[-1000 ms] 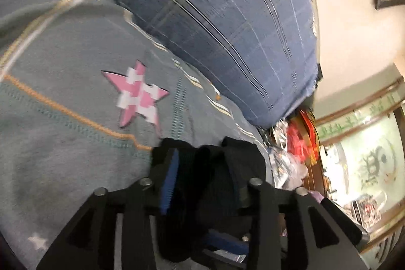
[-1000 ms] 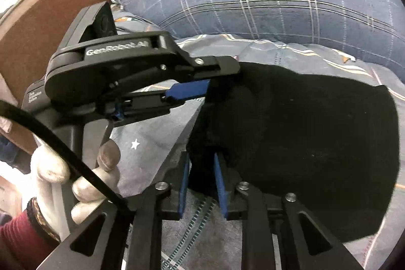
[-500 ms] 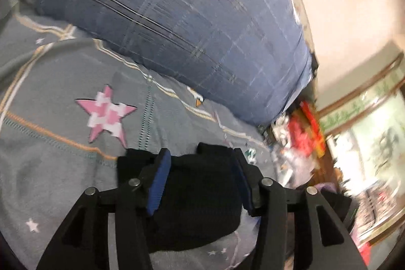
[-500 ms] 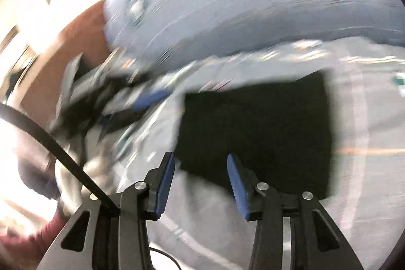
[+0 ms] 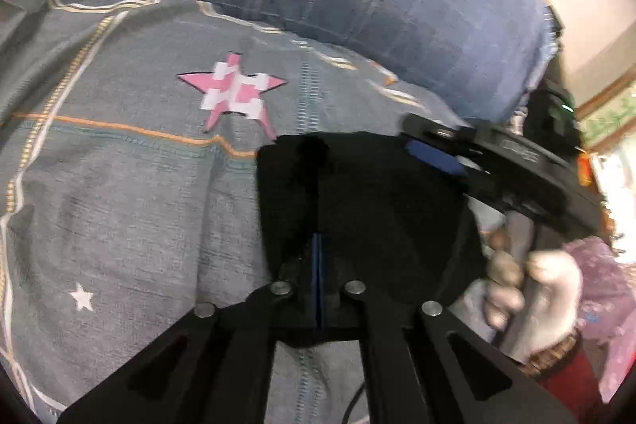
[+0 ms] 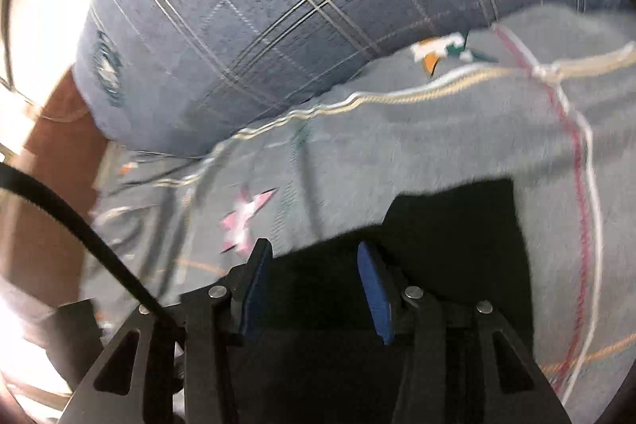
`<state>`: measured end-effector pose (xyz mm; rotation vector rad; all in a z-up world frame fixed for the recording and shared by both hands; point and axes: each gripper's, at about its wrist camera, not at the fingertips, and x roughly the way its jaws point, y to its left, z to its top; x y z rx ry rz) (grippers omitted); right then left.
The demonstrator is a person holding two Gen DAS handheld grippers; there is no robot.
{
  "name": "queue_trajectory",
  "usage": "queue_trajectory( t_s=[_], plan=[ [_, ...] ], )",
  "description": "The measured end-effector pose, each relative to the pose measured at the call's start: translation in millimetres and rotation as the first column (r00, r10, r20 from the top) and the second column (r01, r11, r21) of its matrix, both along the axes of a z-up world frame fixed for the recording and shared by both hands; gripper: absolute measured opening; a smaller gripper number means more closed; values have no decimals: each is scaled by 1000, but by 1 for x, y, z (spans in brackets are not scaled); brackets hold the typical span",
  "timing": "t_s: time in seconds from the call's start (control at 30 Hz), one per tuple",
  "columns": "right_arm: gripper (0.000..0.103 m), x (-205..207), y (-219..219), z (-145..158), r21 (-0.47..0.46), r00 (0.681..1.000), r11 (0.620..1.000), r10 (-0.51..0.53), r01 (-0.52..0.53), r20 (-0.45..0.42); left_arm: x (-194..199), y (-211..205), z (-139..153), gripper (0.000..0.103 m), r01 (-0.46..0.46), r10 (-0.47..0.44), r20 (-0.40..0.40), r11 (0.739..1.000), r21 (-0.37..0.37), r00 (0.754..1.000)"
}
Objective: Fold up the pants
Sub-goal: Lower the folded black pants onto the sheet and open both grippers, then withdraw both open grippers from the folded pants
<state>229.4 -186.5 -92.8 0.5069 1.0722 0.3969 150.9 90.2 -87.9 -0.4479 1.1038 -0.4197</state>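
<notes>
My left tool (image 5: 318, 257) is clenched, its blue pads pressed together with no gap, and I cannot confirm any cloth between them; it sits over the near edge of the pants (image 5: 357, 209). My right tool (image 6: 314, 289) is released, jaws standing apart over the dark fabric, gripping nothing. From the left wrist view that right tool (image 5: 433, 153) shows at the far right corner of the bundle, carried by my gloved hand (image 5: 532, 289).

The pants (image 6: 457, 249) lie as a compact black rectangle, flat on the bed cover (image 5: 119, 185), just below the pink star patch (image 5: 236, 92) and well short of the blue plaid pillow (image 6: 278, 26).

Judgement: the folding appears largely complete; the step in hand is the final settling of the bundle. The next move calls for lifting both tools straight clear without dragging the top layer, or pressing any raised corner flat first. Edges are too blurred to grade alignment.
</notes>
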Motion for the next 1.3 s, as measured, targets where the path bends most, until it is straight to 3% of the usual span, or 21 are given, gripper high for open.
queue_trajectory(
  t_s=[0.1,0.17,0.2,0.33,0.37,0.4,0.47,0.57,0.63,0.8,0.93,1.07,1.3],
  plan=[
    [49,-7,5,17,-84,999,996,8,-3,53,-6,12,8,2,-10,11,5,994,-108,1000],
    [49,-19,2,31,-87,994,996,1,9,112,-8,24,15,15,-40,44,16,984,-175,999],
    [49,-32,0,39,-103,989,995,-2,17,145,-6,25,19,21,-51,56,24,981,-186,998],
    [49,-76,-1,50,-134,975,991,32,-2,220,12,17,37,25,-58,76,80,978,-201,994],
    [49,-89,-2,50,-142,972,990,34,-1,233,17,11,41,33,-43,64,97,977,-208,993],
    [49,-94,-1,47,-148,970,989,30,6,240,22,3,42,43,-31,54,110,978,-207,992],
    [49,-107,-7,40,-163,968,986,2,41,252,38,-15,34,50,-28,48,112,985,-168,993],
    [50,-106,-17,19,-155,979,986,-29,61,202,57,-33,3,50,-40,41,61,999,-9,997],
    [51,-103,-25,2,-105,985,993,-43,61,169,62,-33,-9,50,-50,49,71,999,3,996],
    [55,-111,-29,-3,-64,974,996,-43,58,221,68,-31,-5,50,-54,54,52,999,-5,997],
    [58,-136,-45,14,-46,953,986,-140,158,268,45,-14,11,51,-97,98,47,995,-25,994],
    [59,-174,-55,16,-77,938,974,-182,213,294,-9,-2,26,53,-130,132,109,991,-24,985],
    [60,-225,-49,-1,-175,947,957,-180,231,266,-95,-1,26,55,-235,215,181,967,97,960]
  ],
)
